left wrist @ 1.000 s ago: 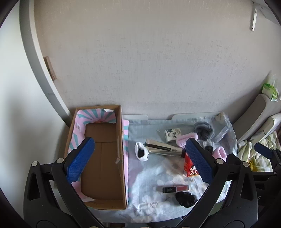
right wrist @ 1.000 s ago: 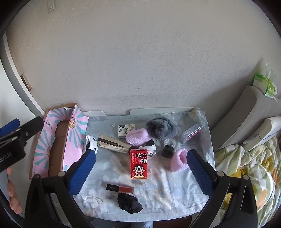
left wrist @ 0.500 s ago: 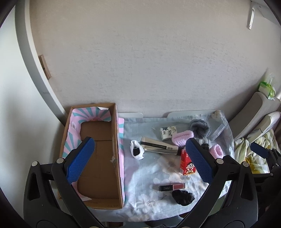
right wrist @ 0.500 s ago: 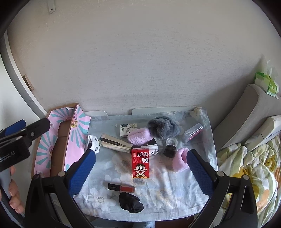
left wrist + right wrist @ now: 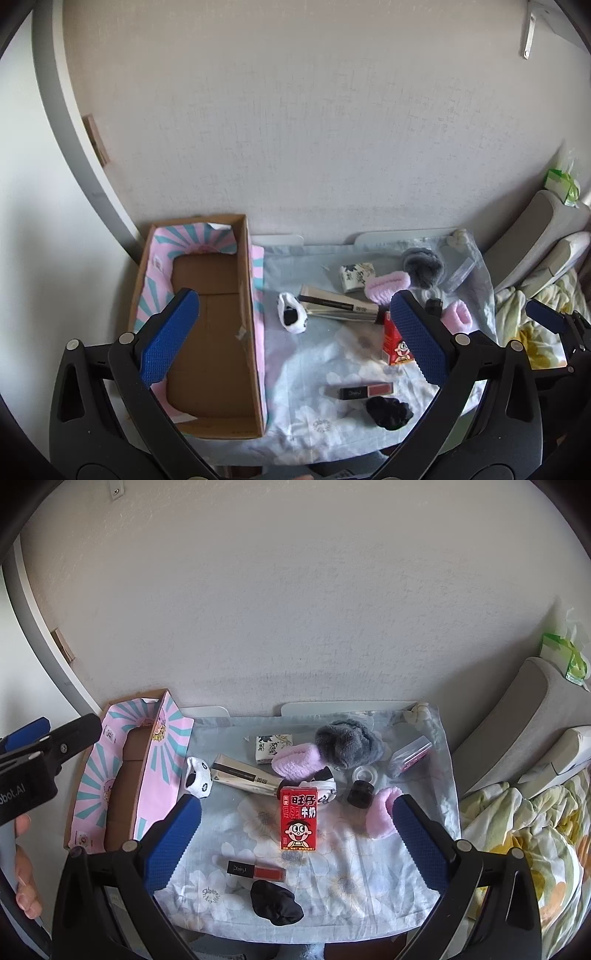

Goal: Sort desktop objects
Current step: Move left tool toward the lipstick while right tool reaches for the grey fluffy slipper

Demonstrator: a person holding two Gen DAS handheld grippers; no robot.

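A small table under a floral cloth (image 5: 332,864) holds a red milk carton (image 5: 299,818), a lipstick (image 5: 256,870), a black scrunchie (image 5: 275,906), a silver tube box (image 5: 245,775), a panda sock (image 5: 197,779), pink fluffy pieces (image 5: 295,762), a grey fluffy piece (image 5: 347,744) and a black jar (image 5: 359,794). An open cardboard box (image 5: 207,332) with pink lining stands at the table's left. My left gripper (image 5: 295,339) is open and empty, high above the box and cloth. My right gripper (image 5: 295,842) is open and empty, above the carton.
A wall rises directly behind the table. A bed with a floral quilt (image 5: 524,842) and grey pillows (image 5: 524,716) lies to the right. A clear case (image 5: 410,755), a tape roll (image 5: 365,774) and a tissue pack (image 5: 273,747) also sit on the cloth.
Both grippers have drawn back and up a little from the table, so the objects look smaller and lower. Both stay open. Nothing on the table has moved.
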